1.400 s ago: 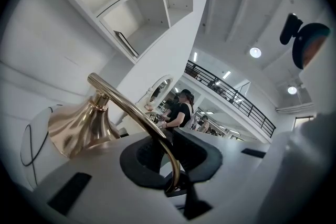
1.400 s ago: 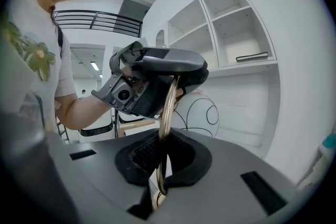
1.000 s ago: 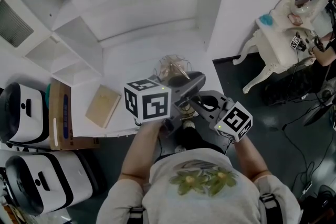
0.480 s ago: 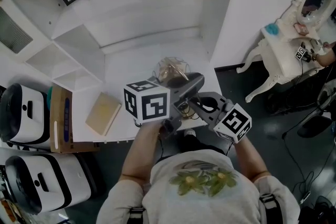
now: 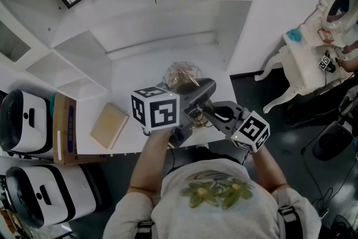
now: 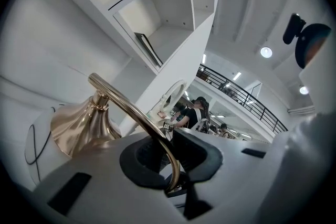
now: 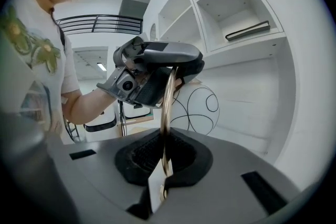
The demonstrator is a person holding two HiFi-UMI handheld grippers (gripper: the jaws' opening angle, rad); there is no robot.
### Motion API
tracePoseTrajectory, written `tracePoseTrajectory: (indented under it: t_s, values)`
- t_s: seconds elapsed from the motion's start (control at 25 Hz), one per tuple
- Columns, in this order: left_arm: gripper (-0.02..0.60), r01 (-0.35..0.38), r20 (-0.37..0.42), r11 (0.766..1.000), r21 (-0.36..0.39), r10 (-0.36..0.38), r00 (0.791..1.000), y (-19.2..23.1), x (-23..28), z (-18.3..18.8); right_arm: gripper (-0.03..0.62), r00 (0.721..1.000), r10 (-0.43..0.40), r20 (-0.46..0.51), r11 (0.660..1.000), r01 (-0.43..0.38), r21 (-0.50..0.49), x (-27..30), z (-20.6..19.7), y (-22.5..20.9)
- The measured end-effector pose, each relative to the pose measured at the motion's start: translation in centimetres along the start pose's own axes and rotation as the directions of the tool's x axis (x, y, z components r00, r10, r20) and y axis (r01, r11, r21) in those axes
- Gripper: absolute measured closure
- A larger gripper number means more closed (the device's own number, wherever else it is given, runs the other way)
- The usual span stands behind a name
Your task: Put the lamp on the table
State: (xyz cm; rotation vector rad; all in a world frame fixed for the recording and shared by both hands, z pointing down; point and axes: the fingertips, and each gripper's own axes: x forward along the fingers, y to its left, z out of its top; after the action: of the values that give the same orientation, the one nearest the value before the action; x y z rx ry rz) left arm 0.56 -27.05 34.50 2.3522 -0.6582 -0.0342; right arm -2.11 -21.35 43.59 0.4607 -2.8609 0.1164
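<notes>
While above the white table point(image 5: 134, 75), left gripper point(image 6: 173, 186) and right gripper point(image 7: 160, 186), jaws tight on the lamp point(image 6: 84, 123) stem.

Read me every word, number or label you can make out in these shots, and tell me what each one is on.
No text can be read anywhere in these views.
Cardboard box: blue print along its top, too blurred to read.
Left marker cube and right marker cube: black-and-white square patterns only, no letters.
Small tag on the white dressing table: a square pattern, too small to read.
</notes>
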Motion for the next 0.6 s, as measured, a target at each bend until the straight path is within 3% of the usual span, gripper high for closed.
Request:
tracePoseTrajectory:
  t_s: [0.6]
  values:
    - [0.529,-0.045,-0.031,0.999,-0.015,0.044,0.999,3.5,1.0,0.7,0.563,0.996,0.005,-0.085,0.999,-0.009,-0.044,2.4,-1.3,-2.4]
